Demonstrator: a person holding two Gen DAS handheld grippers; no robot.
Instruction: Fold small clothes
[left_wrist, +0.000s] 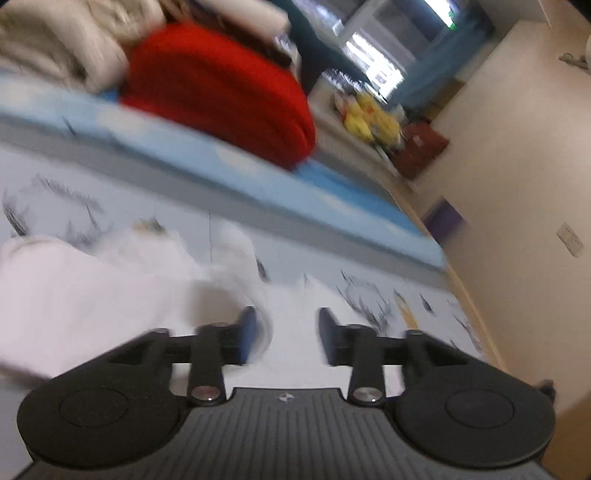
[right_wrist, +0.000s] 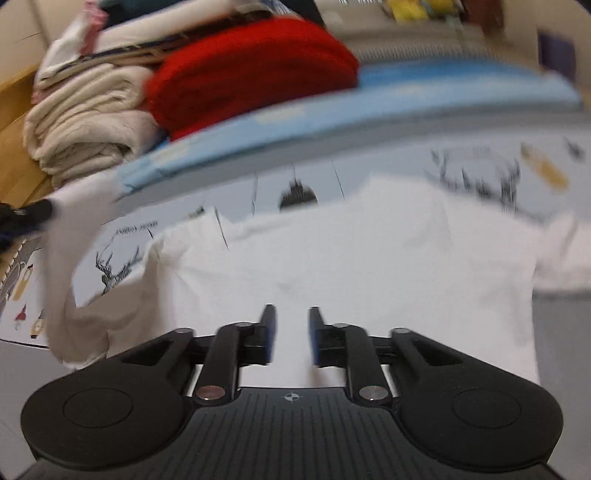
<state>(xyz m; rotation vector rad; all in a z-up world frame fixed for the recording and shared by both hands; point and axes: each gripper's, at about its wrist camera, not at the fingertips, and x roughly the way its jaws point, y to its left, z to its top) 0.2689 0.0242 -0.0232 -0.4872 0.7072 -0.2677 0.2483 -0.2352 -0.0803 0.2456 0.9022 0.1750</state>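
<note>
**On the printed bedsheet: white garment laid out, both grippers over it**

On the bed, over the deer-print sheet (right_wrist: 122, 258), a white garment (right_wrist: 351, 266) lies mostly flat. Both views are smeared by motion; fine detail is unreliable.

Left gripper (left_wrist: 284, 332): fingers apart at a medium gap, nothing between them. White cloth lies beneath and to one side. Right gripper (right_wrist: 290, 336): fingers narrowly parted, gap empty, white fabric directly below. Neither appears to hold anything.

Step in hand, as I judge it: reaching for an edge or sleeve to start a fold. To do it well, bring each pair of tips down over a single layer at a hem or corner, pinch only after the cloth sits fully between the pads, and lift both sides evenly so the panel carries over without dragging the sheet.

Garment: plain white, thin, soft, lightly wrinkled. In the right view, one long strip, likely a sleeve, trails off towards the frame's left edge. The far side bunches up. Collar not discernible.

Behind: a red knit (right_wrist: 251, 70) and cream folded textiles (right_wrist: 85, 125) stacked on a blue quilt (right_wrist: 332, 110).
</note>
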